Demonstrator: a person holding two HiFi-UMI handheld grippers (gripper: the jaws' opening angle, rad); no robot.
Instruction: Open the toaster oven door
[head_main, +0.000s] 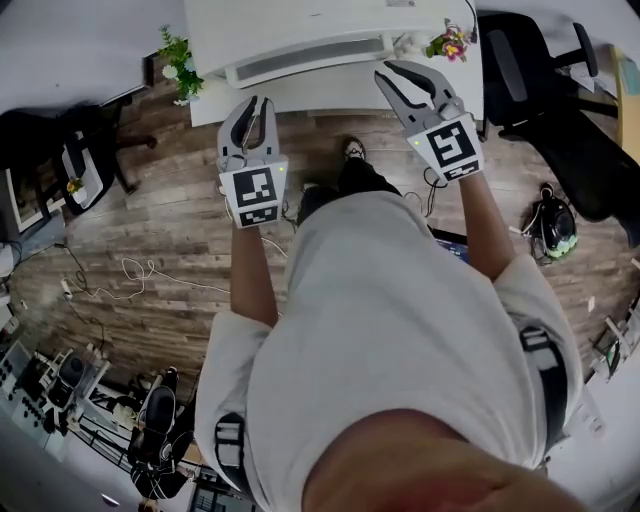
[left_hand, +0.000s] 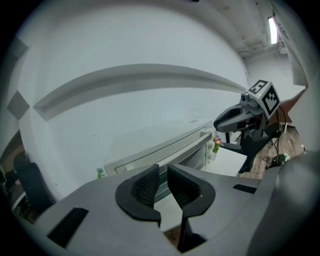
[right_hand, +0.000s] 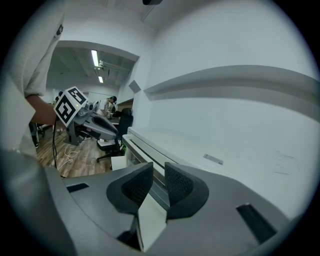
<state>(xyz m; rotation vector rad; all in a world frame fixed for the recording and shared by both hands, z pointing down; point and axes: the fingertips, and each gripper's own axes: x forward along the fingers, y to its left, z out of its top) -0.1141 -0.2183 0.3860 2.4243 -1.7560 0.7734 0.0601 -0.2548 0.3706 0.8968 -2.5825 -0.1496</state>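
toaster oven: a white, box-shaped metal toaster oven (head_main: 300, 25) is seen on the white table (head_main: 208, 98), ahead of both grippers.
door: the grey glazed door (head_main: 310, 58) is shut and faces the person; its long axis runs side to side, across the line along which both grippers point.
relation: the door lies forward of the fingers and apart from them; nothing is touched yet.
nearer hand: the right gripper (head_main: 393, 68) is judged nearer, its tips being close to the right end of the door; the left gripper (head_main: 262, 102) is held further back, at the table edge.
left fingers (left_hand: 145, 186): parted by a narrow gap, with nothing held between them.
right fingers (right_hand: 179, 186): parted a little wider, also empty.
step in hand: the approach is judged to be under way; a reach forward to the door's upper edge is called for, then a pull toward the person and downward.
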